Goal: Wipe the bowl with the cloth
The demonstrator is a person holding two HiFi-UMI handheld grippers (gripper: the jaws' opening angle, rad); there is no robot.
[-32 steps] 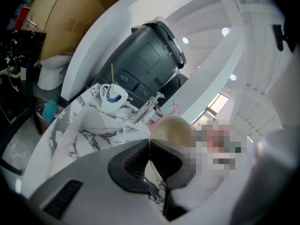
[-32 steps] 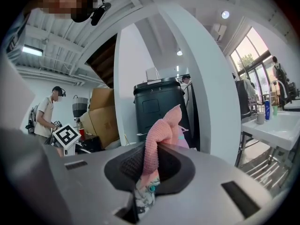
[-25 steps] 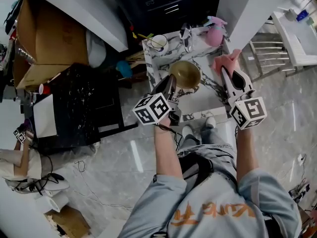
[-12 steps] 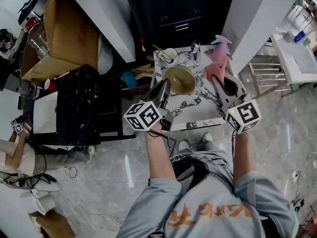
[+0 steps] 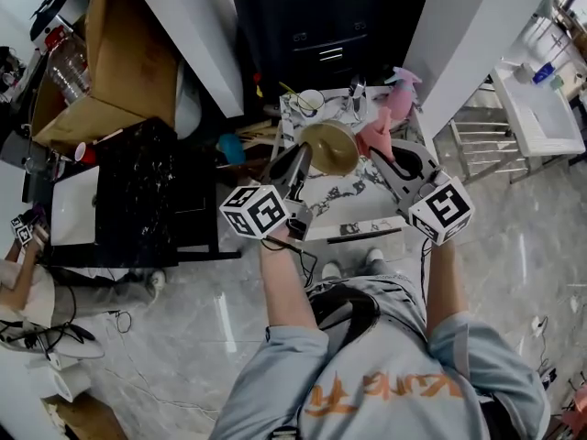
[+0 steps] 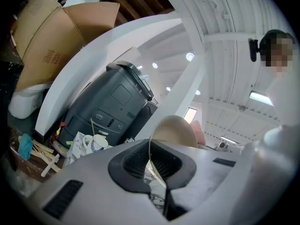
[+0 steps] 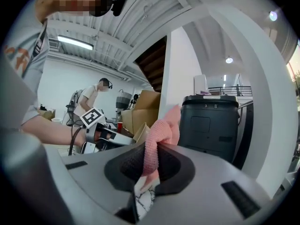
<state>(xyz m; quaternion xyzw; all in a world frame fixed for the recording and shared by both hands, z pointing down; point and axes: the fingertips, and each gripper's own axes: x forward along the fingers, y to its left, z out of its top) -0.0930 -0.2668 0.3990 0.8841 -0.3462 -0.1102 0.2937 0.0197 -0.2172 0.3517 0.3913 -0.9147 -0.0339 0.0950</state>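
Observation:
A tan bowl (image 5: 330,147) is held tilted above the marble-patterned table (image 5: 353,216). My left gripper (image 5: 301,161) is shut on its thin rim. In the left gripper view the bowl (image 6: 173,130) rises from between the jaws, its rim pinched edge-on. My right gripper (image 5: 385,160) is shut on a pink cloth (image 5: 378,136), which hangs just right of the bowl. In the right gripper view the cloth (image 7: 161,137) sticks up, bunched, from between the jaws, with the left gripper and the bowl edge beyond it at the left.
A cup with a spoon (image 5: 310,102), a metal item (image 5: 356,91) and a pink object (image 5: 402,94) stand at the table's far edge. A black unit (image 5: 138,195) and a cardboard box (image 5: 105,62) are to the left. White walls flank a dark cabinet (image 5: 321,35) beyond. A white rack (image 5: 541,99) stands right.
Both grippers have come closer together. The bowl has lifted and tilted in the left gripper, and the pink cloth has moved left toward it.

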